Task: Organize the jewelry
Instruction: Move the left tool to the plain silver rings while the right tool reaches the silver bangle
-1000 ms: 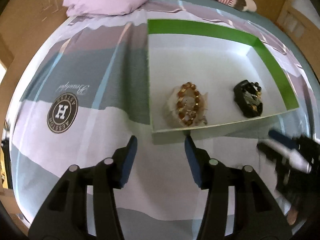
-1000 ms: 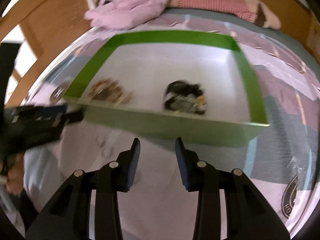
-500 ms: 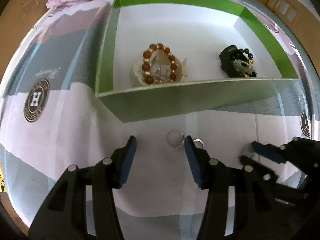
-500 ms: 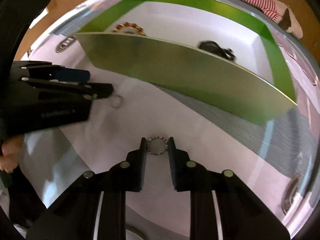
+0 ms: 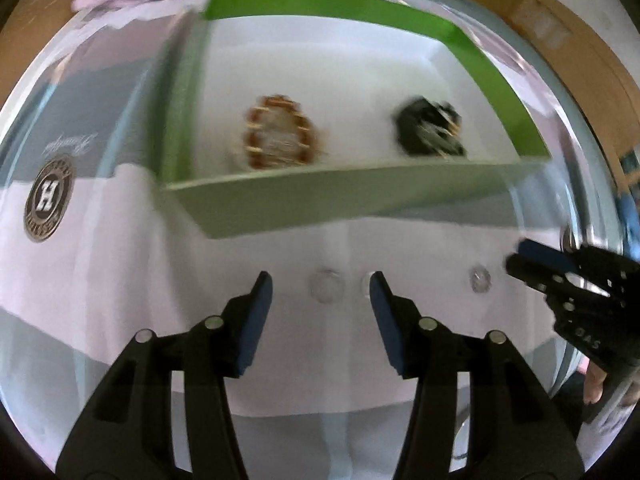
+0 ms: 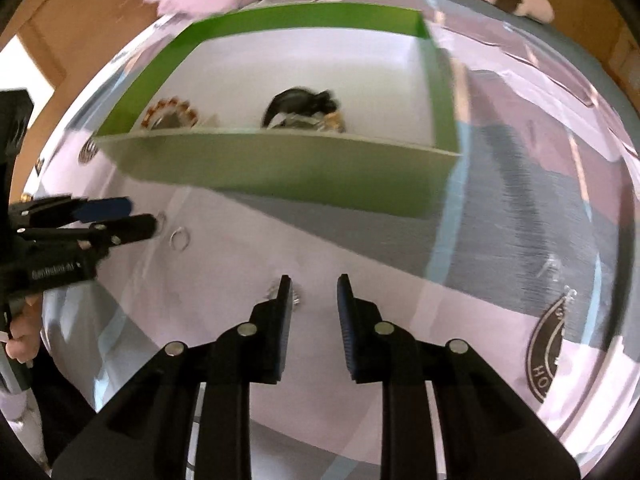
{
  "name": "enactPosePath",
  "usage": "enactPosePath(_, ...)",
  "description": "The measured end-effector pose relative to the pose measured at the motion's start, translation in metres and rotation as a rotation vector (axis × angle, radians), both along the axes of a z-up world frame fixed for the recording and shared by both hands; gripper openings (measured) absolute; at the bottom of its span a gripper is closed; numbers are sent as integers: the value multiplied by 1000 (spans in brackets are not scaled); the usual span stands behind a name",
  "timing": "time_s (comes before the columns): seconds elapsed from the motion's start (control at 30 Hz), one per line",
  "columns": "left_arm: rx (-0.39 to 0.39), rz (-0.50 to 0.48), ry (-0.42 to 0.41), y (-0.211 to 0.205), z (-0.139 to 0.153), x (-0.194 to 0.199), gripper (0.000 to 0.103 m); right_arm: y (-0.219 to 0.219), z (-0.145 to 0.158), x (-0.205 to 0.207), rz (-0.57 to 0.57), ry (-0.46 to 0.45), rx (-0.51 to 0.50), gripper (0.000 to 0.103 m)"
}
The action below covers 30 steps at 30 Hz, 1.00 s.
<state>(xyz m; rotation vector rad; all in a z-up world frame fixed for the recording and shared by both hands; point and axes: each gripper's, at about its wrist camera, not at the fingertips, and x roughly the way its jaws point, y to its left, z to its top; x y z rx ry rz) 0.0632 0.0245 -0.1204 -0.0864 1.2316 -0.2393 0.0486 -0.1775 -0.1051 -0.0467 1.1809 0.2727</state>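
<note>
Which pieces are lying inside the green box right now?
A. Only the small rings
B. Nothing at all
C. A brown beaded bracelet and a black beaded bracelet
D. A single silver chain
C: the left wrist view shows the brown beaded bracelet and the black beaded bracelet on the white floor of the green box, while the small rings lie outside on the cloth.

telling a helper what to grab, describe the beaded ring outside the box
Find the green box on the bedspread; in front of its near wall lie small rings. The beaded ring sits by the right gripper, studded with tiny beads, unlike the plain ring further left.
</note>
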Motion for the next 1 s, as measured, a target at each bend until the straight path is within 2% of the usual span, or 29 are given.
enactPosePath(0.07, 7, 31, -2, 5, 0, 0, 51, -7, 2, 2, -40, -9, 10, 29)
enactPosePath(0.17, 41, 9, -4, -2, -4, 2, 53, -12, 4, -1, -35, 2, 15, 30)
enactPosePath(0.23, 61, -17, -4, -11, -6, 1, 55, 5, 4, -3, 54, 47, 24, 31)
enactPosePath(0.27, 72, -28, -7, -14, -6, 0, 55, 15, 2, -14, 140, 75, 12, 33)
enactPosePath(0.37, 84, -39, -7, -19, -7, 0, 56, 42, -8, -49, 344, 107, -59, 35)
enactPosePath(0.47, 89, -29, 1, -13, -9, 2, 58, 53, -22, -71, 440, 143, -86, 35)
enactPosePath(0.57, 93, -26, 5, -13, -10, 3, 58, 52, -23, -75, 455, 147, -73, 34)
enactPosePath(0.67, 96, -29, 3, -12, -10, 2, 59, 42, -7, -72, 426, 112, -34, 34)
enactPosePath(0.77, 97, -28, 2, -11, -9, 3, 60, 43, 8, -82, 490, 95, 32, 34)
enactPosePath(0.83, 103, -26, 3, -12, -10, 4, 62, 55, 0, -92, 540, 118, 10, 34)
enactPosePath(0.9, 107, -25, 3, -11, -10, 3, 62, 64, -16, -97, 559, 141, -65, 34)
enactPosePath(0.97, 110, -28, -3, -12, -9, 2, 62, 66, -26, -91, 526, 149, -107, 26)
enactPosePath(1.0, 112, -28, -8, -12, -8, 2, 62, 65, -23, -87, 504, 127, -97, 16)
